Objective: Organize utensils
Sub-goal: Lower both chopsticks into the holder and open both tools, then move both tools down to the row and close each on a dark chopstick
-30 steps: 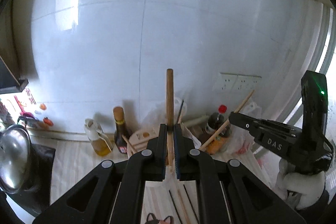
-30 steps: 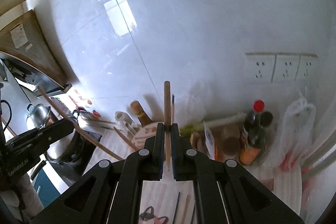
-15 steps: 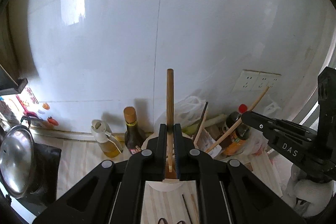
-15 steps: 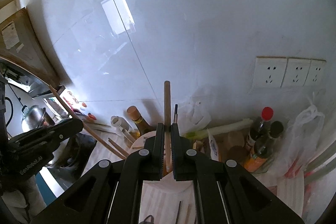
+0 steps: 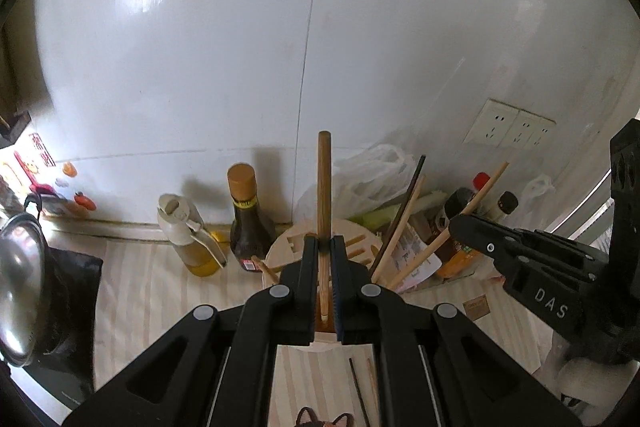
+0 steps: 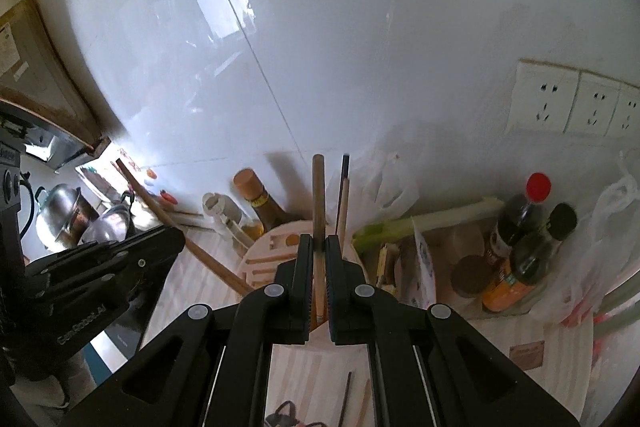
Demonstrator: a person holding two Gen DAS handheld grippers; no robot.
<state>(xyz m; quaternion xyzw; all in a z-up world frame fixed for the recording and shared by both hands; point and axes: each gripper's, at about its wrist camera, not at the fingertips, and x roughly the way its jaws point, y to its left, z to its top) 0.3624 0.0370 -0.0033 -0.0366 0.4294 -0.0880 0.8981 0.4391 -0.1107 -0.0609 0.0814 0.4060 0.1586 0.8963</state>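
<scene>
White tiled wall behind a striped bench (image 5: 132, 291). Against the earlier frames, both grippers had come lower and nearer the round wooden holder (image 5: 352, 239), which showed larger. Behind the holder stood a dark sauce bottle (image 5: 249, 223) and an oil bottle (image 5: 188, 235); two chopsticks (image 5: 400, 223) already leaned from the holder's right side. Left gripper (image 5: 325, 255) jaws pinched a wooden chopstick (image 5: 324, 187) upright over the holder; right gripper (image 6: 319, 251) jaws pinched another chopstick (image 6: 318, 195) likewise.

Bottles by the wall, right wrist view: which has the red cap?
The dark sauce bottle on the right, below the sockets. Its black-capped neighbour stands just right; the tan-capped bottle stands behind the round holder.
</scene>
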